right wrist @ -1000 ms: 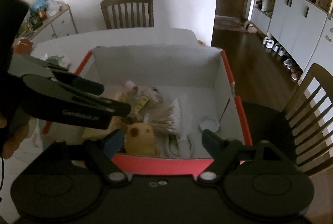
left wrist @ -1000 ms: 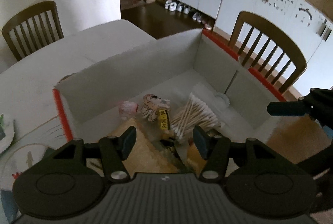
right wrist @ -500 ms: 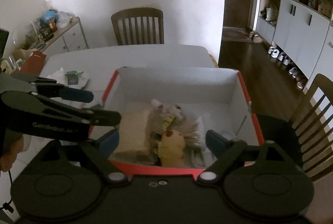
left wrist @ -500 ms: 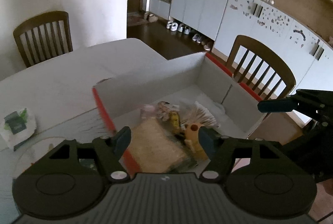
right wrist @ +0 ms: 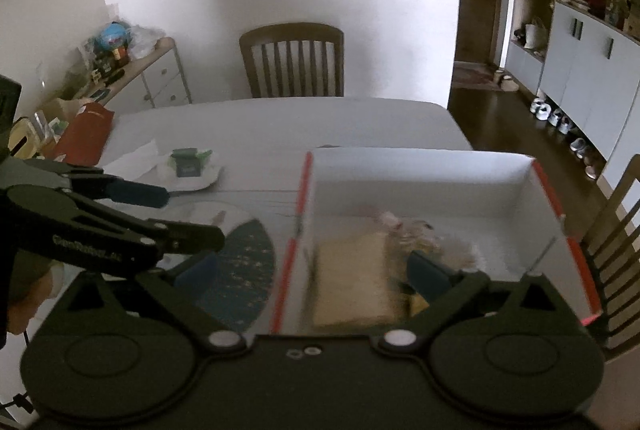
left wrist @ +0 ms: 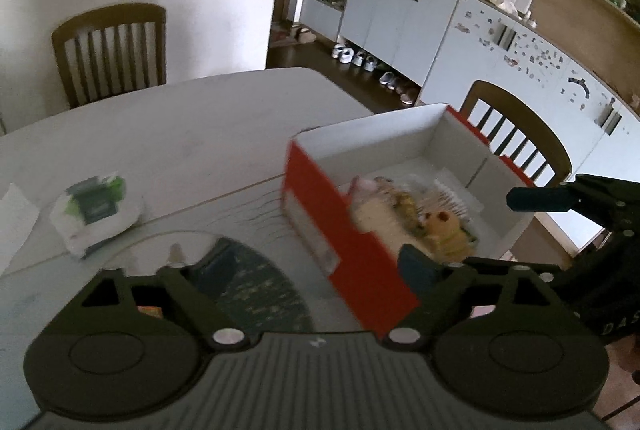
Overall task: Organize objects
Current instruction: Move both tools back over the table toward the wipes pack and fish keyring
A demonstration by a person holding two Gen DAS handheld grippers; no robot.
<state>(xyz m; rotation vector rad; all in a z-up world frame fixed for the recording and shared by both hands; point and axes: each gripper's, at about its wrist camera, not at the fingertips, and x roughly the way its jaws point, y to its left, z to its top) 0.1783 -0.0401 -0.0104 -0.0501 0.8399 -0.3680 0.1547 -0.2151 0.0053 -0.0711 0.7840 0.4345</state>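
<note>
Left gripper point(left wrist: 308, 262): jaws opening, now wide, nothing between them; they hang over the table point(left wrist: 192, 126) beside the red side of the box point(left wrist: 320, 214). Right gripper point(right wrist: 312, 270): jaws also opening, wide and empty, above the near edge of the same box.

Box sits on the table at its right side, open top, red outside, white inside.

Contents, all bunched at the near end:
- tan flat block point(right wrist: 352, 278), looks like a sponge or pad. Probably light and squashy; take it across the short sides.
- yellow plush toy point(left wrist: 442, 230). Soft, light, forgiving; grab the body.
- pack of cotton swabs point(left wrist: 450, 198). Light, likely a slippery wrapper; pinch mid-pack, gently.
- small pink and patterned bits behind these, too blurred to name.

Far end of box bare.

Outside the box: white wipe-like packet point(left wrist: 96, 206) with a green label, and a dark patterned fan-shaped piece point(right wrist: 240, 270) under glass near the jaws. The packet should be soft and light; grip its long edges.
</note>
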